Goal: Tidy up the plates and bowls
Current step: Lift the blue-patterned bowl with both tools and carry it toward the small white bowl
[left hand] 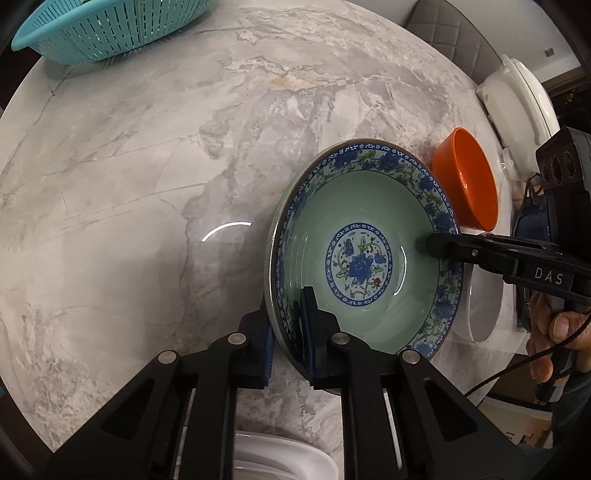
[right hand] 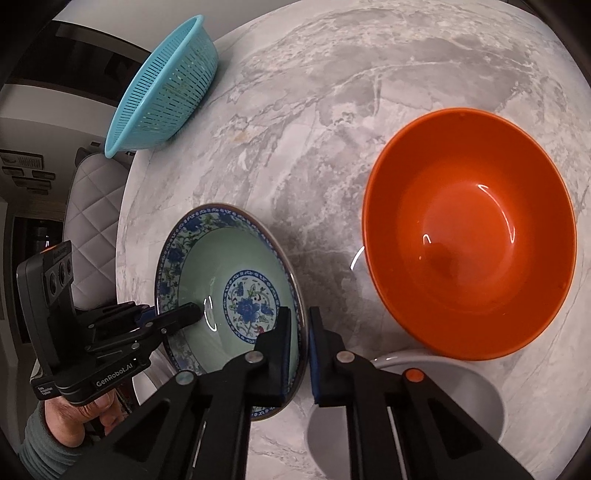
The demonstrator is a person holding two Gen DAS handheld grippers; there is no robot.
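A green bowl with a blue flower rim [left hand: 365, 229] is held above the marble table, pinched from two sides. My left gripper [left hand: 288, 332] is shut on its near rim, one finger inside and one outside. My right gripper [right hand: 301, 350] is shut on the opposite rim; it also shows in the left wrist view [left hand: 439, 245]. The bowl also shows in the right wrist view [right hand: 207, 266], with the left gripper [right hand: 184, 314] on its far side. An orange bowl [right hand: 469, 229] stands on the table to the right, also seen in the left wrist view [left hand: 465, 177].
A turquoise colander [left hand: 107, 29] lies at the table's far edge, also in the right wrist view [right hand: 166, 85]. A white bowl [right hand: 461, 391] sits under my right gripper. A white dish [left hand: 280, 458] lies below my left gripper. Padded chairs stand beyond the table edge.
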